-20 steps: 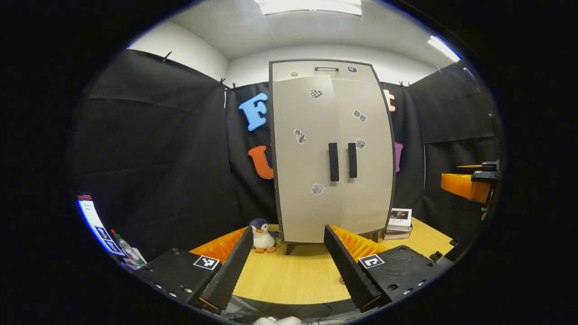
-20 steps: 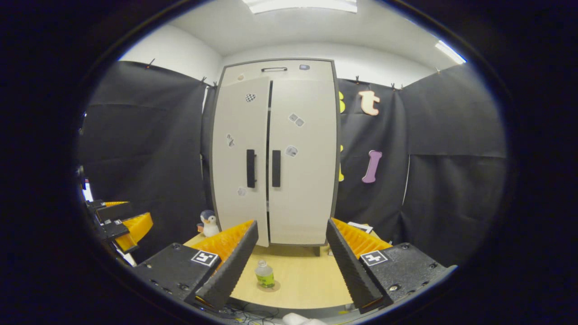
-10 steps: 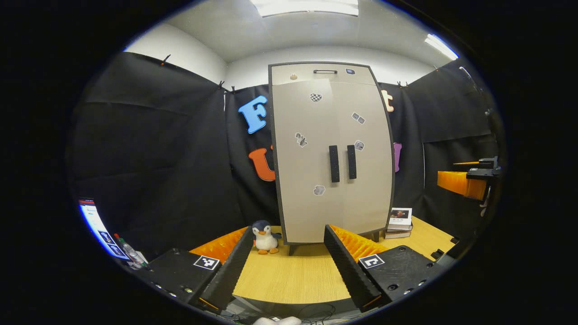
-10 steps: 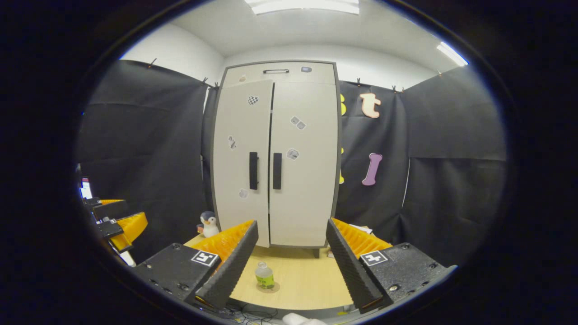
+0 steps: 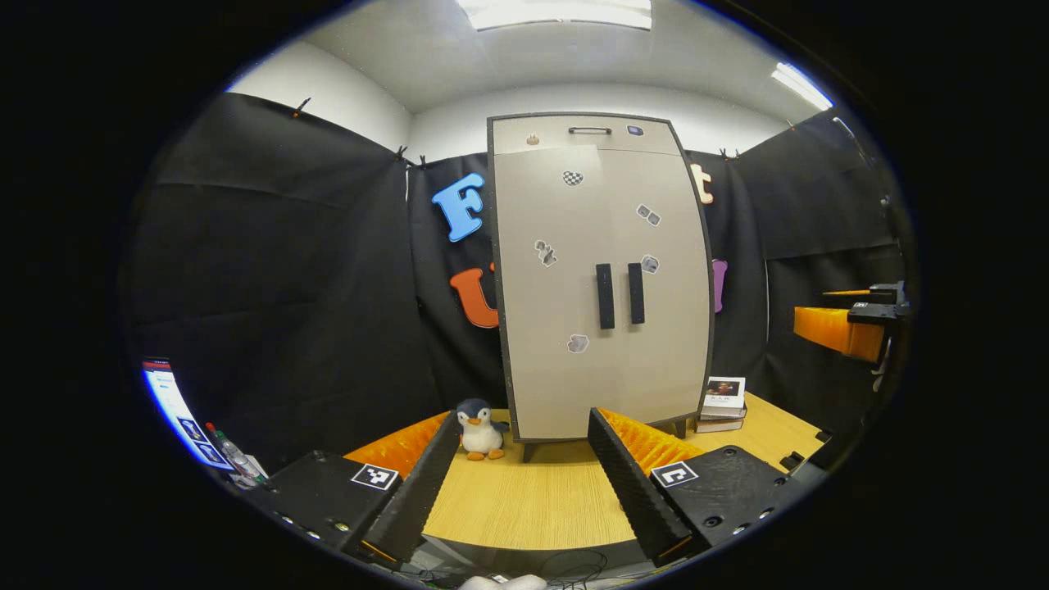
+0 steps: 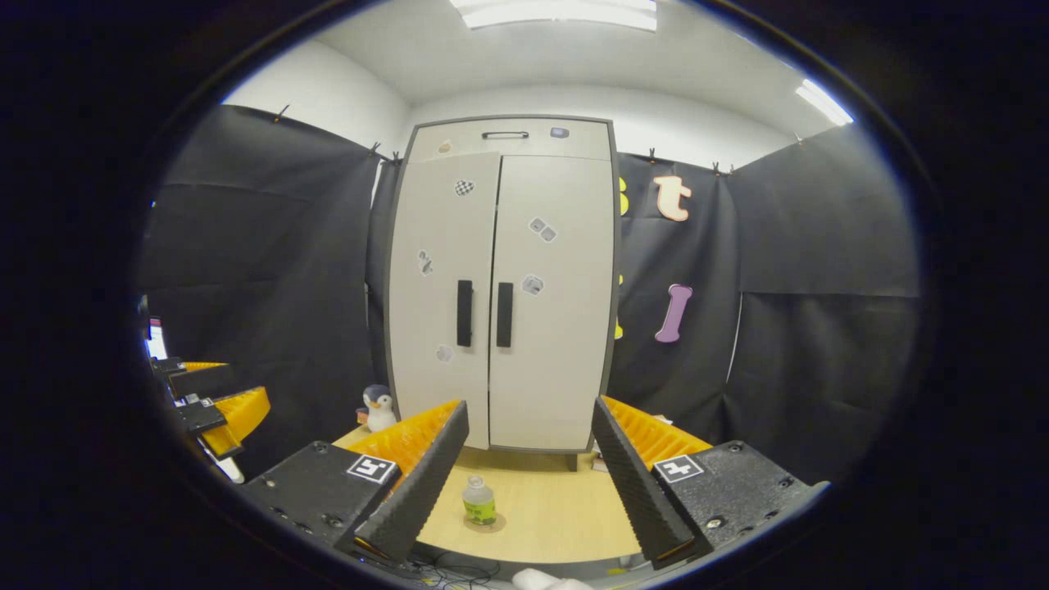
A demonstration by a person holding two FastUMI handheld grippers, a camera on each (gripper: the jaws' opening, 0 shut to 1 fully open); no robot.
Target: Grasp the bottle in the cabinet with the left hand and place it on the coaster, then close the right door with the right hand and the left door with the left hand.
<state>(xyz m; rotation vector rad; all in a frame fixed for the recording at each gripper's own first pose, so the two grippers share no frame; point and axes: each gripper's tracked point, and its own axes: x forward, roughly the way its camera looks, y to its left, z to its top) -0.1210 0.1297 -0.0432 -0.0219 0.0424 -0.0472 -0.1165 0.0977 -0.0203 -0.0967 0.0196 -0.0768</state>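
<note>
Left tool [image 5: 518, 483] spread wide, nothing between its fingers, held back from the bench [image 5: 533, 508]. Right tool [image 6: 524, 483] likewise spread and empty. Left tool also seen from the right gripper view at 9 o'clock [image 6: 215, 410]; right tool seen from the left gripper view at 3 o'clock [image 5: 848, 324]. Bottle [image 6: 479, 501] upright on the coaster [image 6: 488, 524], on the bench at 6 o'clock between the right tool's fingers. Cabinet [image 6: 501, 287] at 12 o'clock, left door [image 6: 438, 303] and right door [image 6: 549, 303] both closed. Toy penguin [image 5: 479, 428] by the cabinet's foot, books [image 5: 723, 406] at 4 o'clock
</note>
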